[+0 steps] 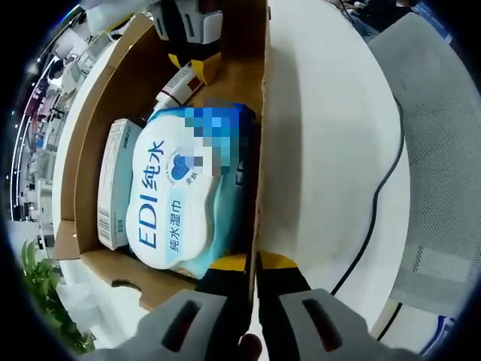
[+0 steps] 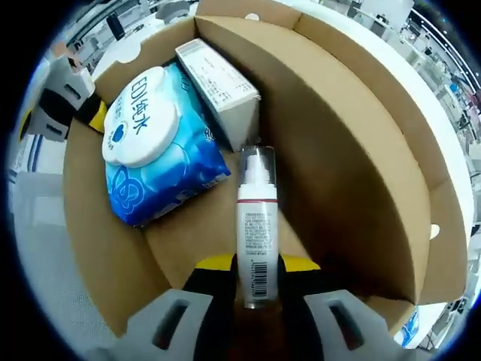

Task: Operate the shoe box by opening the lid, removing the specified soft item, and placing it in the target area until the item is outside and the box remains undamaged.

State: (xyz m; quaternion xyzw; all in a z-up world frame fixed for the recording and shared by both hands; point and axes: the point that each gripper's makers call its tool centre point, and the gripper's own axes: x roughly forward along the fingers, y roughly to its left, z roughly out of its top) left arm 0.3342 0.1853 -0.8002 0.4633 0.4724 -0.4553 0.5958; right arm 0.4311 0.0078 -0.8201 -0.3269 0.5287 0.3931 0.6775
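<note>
right gripper (image 2: 254,272) pinches slim plastic bottle (image 2: 255,226) | left gripper (image 1: 254,265) seemingly nips cardboard box wall (image 1: 259,150) | glossy wipes pack (image 1: 184,195)

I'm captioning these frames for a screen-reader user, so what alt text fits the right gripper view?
The right gripper is closed around the lower end of a white tube inside an open cardboard shoe box. A blue wet-wipes pack with a white lid lies to its left, next to a small white carton. The left gripper holds the box wall at the left edge.

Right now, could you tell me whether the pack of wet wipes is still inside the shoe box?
Inside. The pack of wet wipes lies on the floor of the open shoe box, beside a white carton.
</note>
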